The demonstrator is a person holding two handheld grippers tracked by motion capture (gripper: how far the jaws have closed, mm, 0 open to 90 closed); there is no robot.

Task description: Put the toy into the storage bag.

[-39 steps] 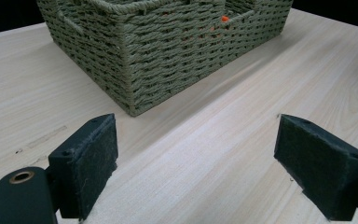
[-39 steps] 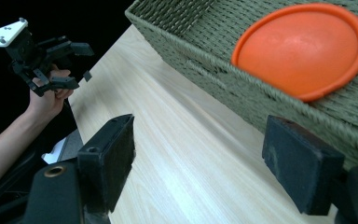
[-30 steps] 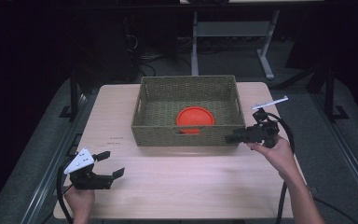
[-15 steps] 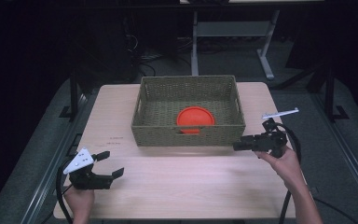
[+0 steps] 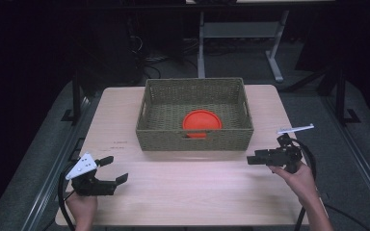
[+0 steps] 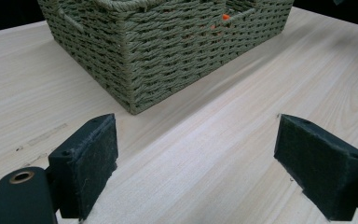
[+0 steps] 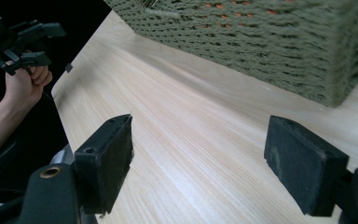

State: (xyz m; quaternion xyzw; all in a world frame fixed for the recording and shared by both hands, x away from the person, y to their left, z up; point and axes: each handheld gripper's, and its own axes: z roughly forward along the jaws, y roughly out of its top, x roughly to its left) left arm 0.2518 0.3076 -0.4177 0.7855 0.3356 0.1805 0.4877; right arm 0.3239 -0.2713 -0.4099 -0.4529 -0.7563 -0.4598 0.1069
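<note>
An olive woven basket (image 5: 195,139) stands at the middle back of the wooden table (image 5: 197,192), with a flat orange disc (image 5: 202,120) lying inside it. At the front left, low over the wood, my left gripper (image 5: 117,169) is open and holds nothing. Its own view has the jaws of the left gripper (image 6: 196,158) wide apart, facing a corner of the basket (image 6: 168,56). My right gripper (image 5: 251,159) hovers right of the basket's front corner, pointing left. The right gripper (image 7: 198,163) is open and empty, with the basket wall (image 7: 261,42) just ahead of it.
A hand holding the other gripper (image 7: 18,42) appears past the table's far edge in the right gripper view. A white metal stand (image 5: 241,33) is on the dark floor behind the table. Faint marks (image 5: 120,143) dot the wood left of the basket.
My right gripper has drawn back from the basket's right side toward the table's front right and dropped lower. The left gripper has stayed put.
</note>
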